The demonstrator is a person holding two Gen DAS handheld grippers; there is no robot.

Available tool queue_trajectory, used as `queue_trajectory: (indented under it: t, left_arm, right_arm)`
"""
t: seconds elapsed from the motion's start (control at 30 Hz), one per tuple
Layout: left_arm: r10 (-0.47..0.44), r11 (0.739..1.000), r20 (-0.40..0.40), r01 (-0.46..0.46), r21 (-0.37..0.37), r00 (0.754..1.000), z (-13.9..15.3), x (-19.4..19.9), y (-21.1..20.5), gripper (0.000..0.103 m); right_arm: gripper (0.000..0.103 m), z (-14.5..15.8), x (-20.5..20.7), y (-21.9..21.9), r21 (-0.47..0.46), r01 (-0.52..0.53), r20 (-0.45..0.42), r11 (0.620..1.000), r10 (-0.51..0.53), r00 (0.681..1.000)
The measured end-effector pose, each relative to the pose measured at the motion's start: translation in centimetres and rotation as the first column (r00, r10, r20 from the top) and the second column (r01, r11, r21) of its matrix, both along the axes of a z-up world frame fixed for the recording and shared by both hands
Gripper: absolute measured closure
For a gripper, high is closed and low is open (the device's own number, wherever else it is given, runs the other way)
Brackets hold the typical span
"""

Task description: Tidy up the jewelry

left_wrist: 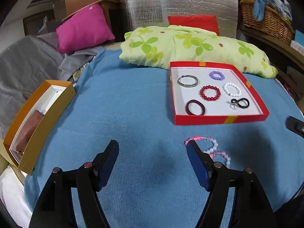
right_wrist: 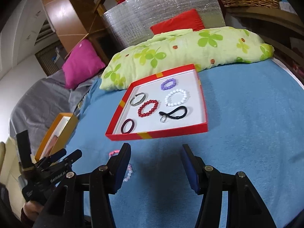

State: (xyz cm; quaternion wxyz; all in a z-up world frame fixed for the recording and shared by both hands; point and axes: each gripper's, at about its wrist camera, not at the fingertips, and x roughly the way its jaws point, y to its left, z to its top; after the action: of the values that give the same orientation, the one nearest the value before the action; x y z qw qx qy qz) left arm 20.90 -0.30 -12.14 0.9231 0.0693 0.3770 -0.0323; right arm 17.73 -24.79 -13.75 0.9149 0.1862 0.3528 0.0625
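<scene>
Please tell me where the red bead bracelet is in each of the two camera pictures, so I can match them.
Left wrist view: the red bead bracelet lies right of centre, in the middle of the red tray.
Right wrist view: the red bead bracelet lies near the picture's centre, in the same tray, left of the white bead bracelet.
Shared landmark: the green clover pillow behind the tray.

blanket (left_wrist: 133,98): matt ribbed cloth | red tray (left_wrist: 218,119): smooth card | red bracelet (left_wrist: 210,92): glossy beads
</scene>
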Motion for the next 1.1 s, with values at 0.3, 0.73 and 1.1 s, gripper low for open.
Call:
queue_trajectory:
  t: [0.3, 0.73, 1.1]
  left_arm:
    - [-0.017, 0.998, 0.02, 0.016, 0.057, 1.0, 0.0, 0.9, -0.6, 0.026]
    - [-0.018, 0.997, 0.002, 0.018, 0.076, 1.0, -0.5, 1.6, -1.1, 0.026]
    - [-0.019, 0.996, -0.011, 0.02, 0.092, 1.0, -0.9, 1.8, -1.4, 0.026]
  right_arm:
    - [0.045, -1.9, 2.2, 2.4, -0.035, -0.059, -0.065, 0.998, 0.056, 0.996]
    - [0.045, -3.2, 3.3, 4.0, -0.048, -0.112, -0.141, 0.992, 0.105, 0.984]
    - [0.045, -3.5, 3.2, 3.3, -0.027, -0.102, -0.161, 0.994, 0.097, 0.982]
